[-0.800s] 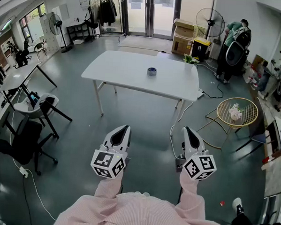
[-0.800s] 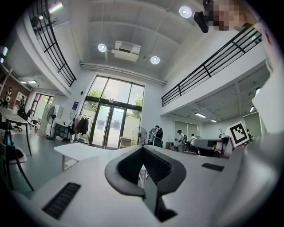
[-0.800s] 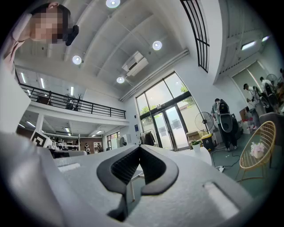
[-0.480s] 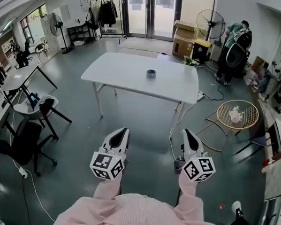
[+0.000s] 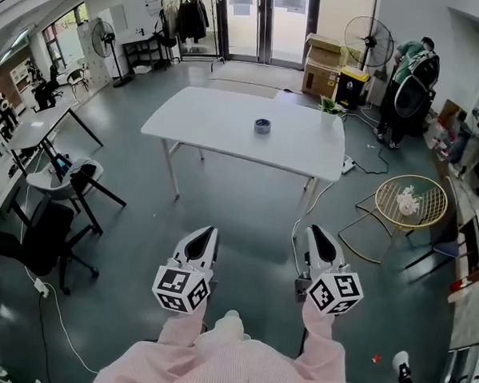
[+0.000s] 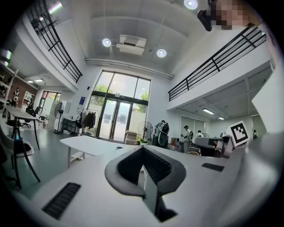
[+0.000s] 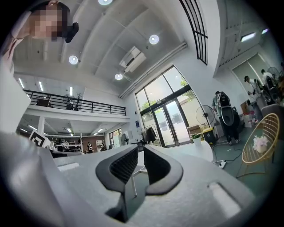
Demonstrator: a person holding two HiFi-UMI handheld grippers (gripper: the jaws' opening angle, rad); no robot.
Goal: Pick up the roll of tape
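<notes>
Head view: tape roll on table, well ahead of both jaws.

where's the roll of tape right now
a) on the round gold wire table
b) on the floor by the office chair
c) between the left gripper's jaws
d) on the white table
d: the roll of tape sits on top of the white table, roughly mid-table, with nothing gripping it.
</notes>
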